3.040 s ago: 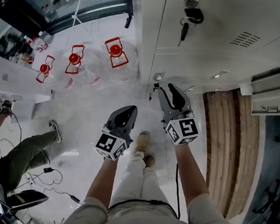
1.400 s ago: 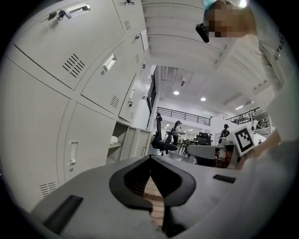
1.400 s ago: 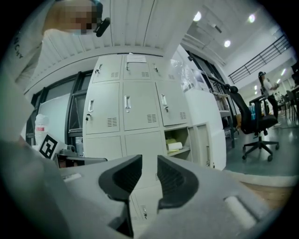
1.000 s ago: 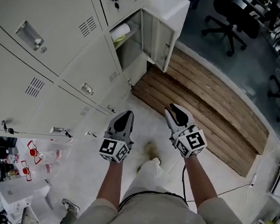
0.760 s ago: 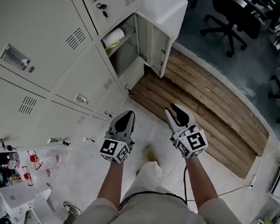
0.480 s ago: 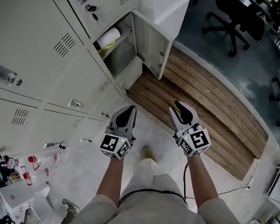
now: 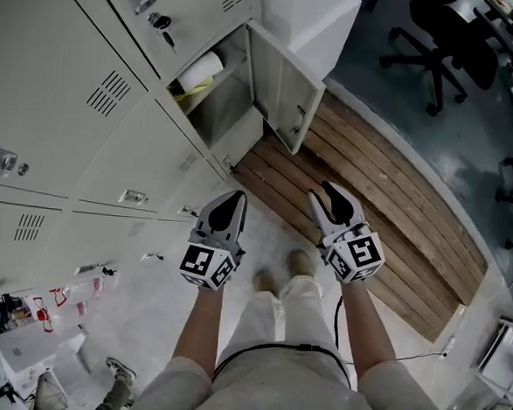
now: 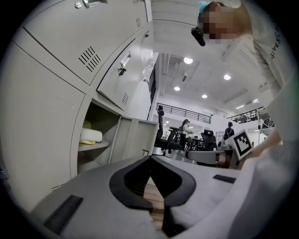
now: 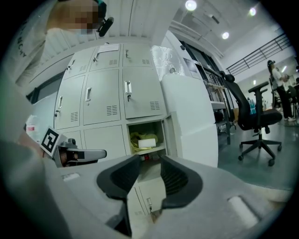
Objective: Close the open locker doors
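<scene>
Since a second ago we have walked on along the lockers (image 7: 77, 135), and the open locker (image 7: 212, 109) now lies closer ahead of both grippers. We stand on a pale, speckled floor (image 7: 145, 297) beside the grey bank of lockers, which fills the left of the head view. A low platform (image 7: 388, 209) of wooden planks runs past the foot of the bank, with dark floor and black office chairs (image 7: 443, 46) beyond it. The open locker is in the end column, next to a white wall, and its door (image 7: 286, 92) stands swung well out over the planks. On its shelf lie a white roll (image 7: 200, 67) and something yellow. Our left gripper (image 7: 237, 197) has its fingers together, with nothing in them. Our right gripper (image 7: 320, 194) has just been opening; its fingers stand apart, empty, well short of the door.
</scene>
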Action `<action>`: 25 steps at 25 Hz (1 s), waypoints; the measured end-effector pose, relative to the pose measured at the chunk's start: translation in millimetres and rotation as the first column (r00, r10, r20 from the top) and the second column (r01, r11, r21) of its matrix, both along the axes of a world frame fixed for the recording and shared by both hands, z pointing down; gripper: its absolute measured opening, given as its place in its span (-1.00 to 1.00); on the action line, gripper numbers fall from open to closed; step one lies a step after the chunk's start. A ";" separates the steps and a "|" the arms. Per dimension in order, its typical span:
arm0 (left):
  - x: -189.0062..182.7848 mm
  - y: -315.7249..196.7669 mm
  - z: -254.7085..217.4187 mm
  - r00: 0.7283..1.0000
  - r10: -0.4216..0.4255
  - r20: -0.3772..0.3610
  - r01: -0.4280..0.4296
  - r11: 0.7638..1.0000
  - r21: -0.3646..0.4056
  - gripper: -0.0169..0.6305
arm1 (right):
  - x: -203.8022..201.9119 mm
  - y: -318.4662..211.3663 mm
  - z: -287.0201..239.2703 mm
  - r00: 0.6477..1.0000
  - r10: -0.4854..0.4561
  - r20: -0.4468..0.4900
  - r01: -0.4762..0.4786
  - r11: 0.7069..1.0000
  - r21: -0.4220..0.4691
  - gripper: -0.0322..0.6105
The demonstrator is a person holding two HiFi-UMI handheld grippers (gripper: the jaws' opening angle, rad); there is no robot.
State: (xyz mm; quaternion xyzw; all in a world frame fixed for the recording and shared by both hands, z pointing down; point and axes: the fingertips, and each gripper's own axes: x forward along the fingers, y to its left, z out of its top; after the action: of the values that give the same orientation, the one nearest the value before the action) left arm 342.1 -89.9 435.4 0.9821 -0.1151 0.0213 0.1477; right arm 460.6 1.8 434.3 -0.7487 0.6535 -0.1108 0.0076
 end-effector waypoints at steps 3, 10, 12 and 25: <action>11.0 -13.5 9.1 0.999 -0.035 0.012 0.035 0.999 -0.010 -0.95 | 19.6 -16.8 10.8 1.000 -0.024 0.006 0.025 1.000 -0.013 -0.46; 41.0 -35.7 21.0 0.993 -0.113 0.042 0.114 0.993 -0.017 -0.95 | 66.5 -56.7 28.0 0.994 -0.103 0.018 0.104 0.994 -0.029 -0.44; 50.6 -42.5 26.2 0.990 -0.135 0.048 0.136 0.990 -0.024 -0.95 | 78.0 -68.2 33.2 0.991 -0.129 0.024 0.130 0.991 -0.034 -0.44; 94.2 -83.2 43.0 0.965 -0.245 0.088 0.251 0.967 -0.054 -0.95 | 132.6 -134.2 58.0 0.958 -0.284 0.036 0.286 0.957 -0.050 -0.40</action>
State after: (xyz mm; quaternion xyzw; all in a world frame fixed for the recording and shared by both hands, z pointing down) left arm 436.3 -173.1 478.4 0.9530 -0.2422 0.0459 0.1763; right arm 593.2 -132.5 492.3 -0.6451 0.7510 -0.1395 -0.0196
